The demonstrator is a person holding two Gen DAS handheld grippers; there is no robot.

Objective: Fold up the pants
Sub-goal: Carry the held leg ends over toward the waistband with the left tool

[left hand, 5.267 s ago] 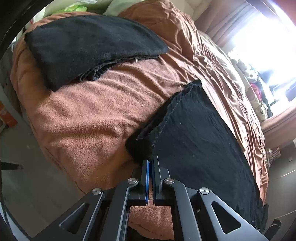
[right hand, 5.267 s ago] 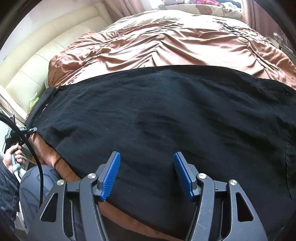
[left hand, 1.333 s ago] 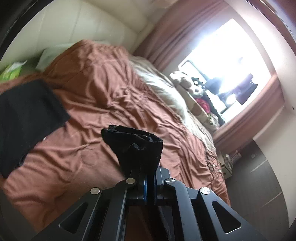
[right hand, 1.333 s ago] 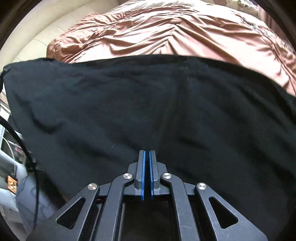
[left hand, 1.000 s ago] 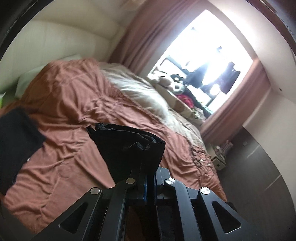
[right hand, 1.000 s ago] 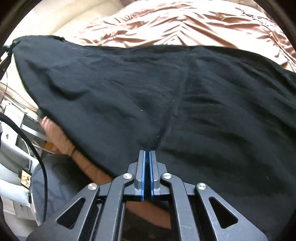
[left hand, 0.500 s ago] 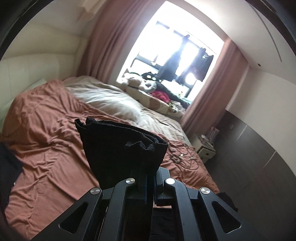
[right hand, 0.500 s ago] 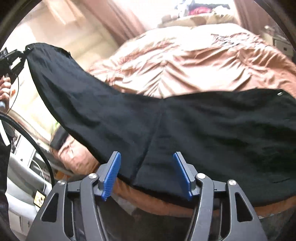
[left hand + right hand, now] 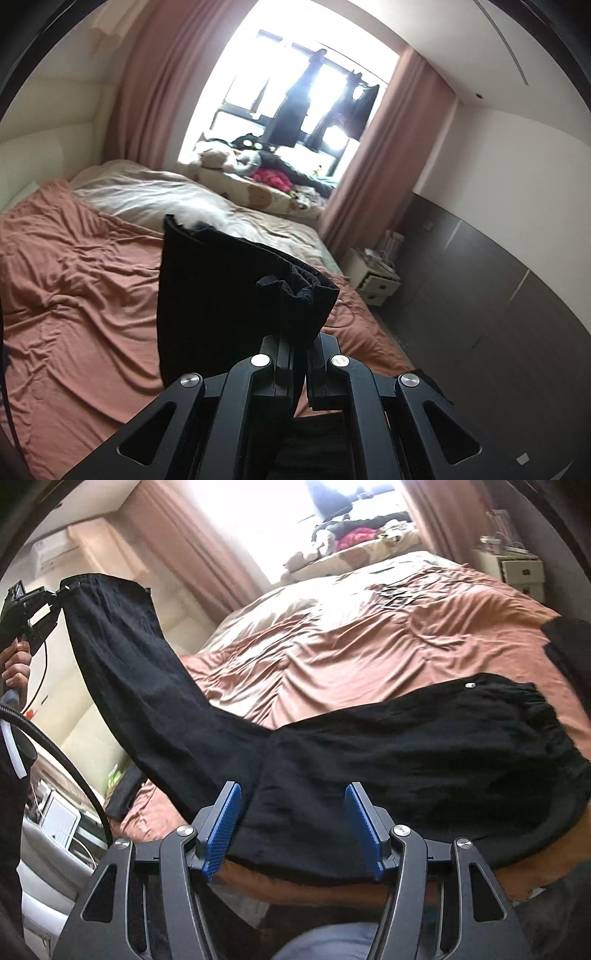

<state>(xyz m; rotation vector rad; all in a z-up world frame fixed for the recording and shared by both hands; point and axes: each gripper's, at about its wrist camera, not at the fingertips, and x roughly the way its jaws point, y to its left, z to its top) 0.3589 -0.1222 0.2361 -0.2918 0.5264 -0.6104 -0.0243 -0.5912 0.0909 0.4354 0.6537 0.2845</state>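
Left claw [image 9: 295, 354]: clamped together on the bunched leg end of the black pants [image 9: 369, 760], which is held raised above the bed [image 9: 351, 635].
Right claw [image 9: 293, 827]: jaws apart, having just been opening; no cloth is pinched, though the pants lie just beyond the blue pads [image 9: 221, 823].
Pants, place: the waist half is spread on the bed near its front edge; the leg half is hung in a slope up to the left claw.
Pants, handling: judged soft, light and limp; sagging and bunching are to be expected, nothing fragile.
Hold advised: hem corners or the waistband [image 9: 532, 698], where the doubled cloth is least likely to slip.
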